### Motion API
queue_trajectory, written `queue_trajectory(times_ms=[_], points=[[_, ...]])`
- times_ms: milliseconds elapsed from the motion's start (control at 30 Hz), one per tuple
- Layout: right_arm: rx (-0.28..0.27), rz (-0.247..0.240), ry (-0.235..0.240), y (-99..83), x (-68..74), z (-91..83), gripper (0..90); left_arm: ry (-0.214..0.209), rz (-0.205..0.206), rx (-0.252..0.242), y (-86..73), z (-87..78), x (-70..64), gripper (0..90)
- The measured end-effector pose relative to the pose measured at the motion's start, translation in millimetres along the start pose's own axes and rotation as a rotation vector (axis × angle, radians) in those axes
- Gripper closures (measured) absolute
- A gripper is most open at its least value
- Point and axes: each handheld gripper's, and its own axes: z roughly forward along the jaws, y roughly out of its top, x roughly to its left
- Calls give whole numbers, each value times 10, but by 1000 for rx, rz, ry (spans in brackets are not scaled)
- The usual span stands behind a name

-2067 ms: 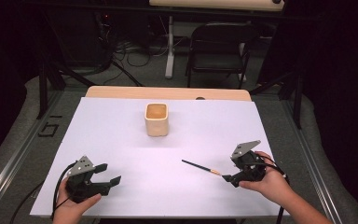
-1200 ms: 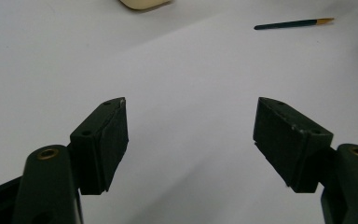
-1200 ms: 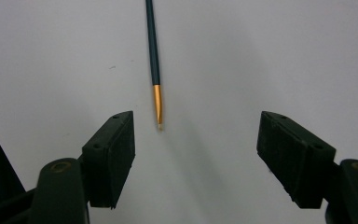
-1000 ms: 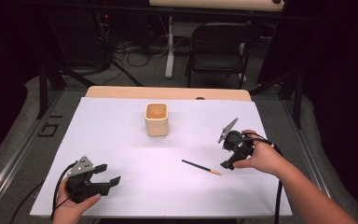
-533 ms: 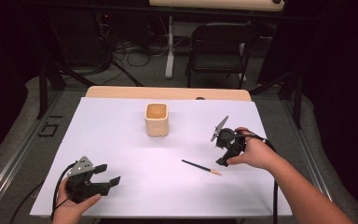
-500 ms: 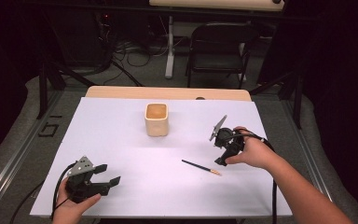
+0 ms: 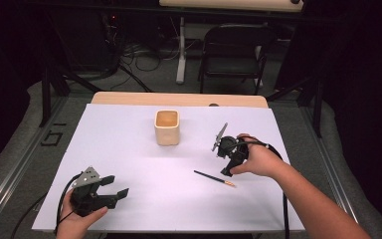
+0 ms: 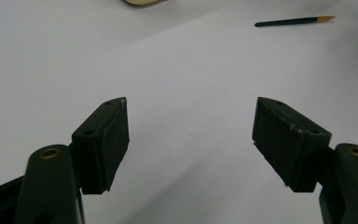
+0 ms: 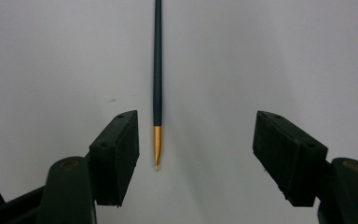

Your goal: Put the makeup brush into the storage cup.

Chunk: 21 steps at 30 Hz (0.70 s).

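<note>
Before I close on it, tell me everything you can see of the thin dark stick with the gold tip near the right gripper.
The thin dark stick with the gold tip is slender and straight, with a blackish-green shaft and a short metallic gold end that narrows to a pale point. It looks like a small paintbrush or pencil. It lies flat on the white table sheet, with nothing touching it. The right gripper hangs over its gold end with jaws open, the tip nearer one jaw. In the high view it lies aslant, nearer the person than the beige cup.

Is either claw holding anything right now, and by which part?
Nothing is held. The right claw is open over the brush, not touching it; the left claw is open and empty.
</note>
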Motion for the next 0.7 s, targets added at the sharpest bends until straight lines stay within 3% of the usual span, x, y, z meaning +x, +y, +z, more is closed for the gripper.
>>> queue_trajectory(times_ms=[367, 700], points=[[73, 10, 39, 5, 19, 54, 438, -1, 1, 2, -2, 2, 5, 279], [128, 12, 34, 0, 39, 89, 533, 0, 1, 3, -4, 7, 4, 283]])
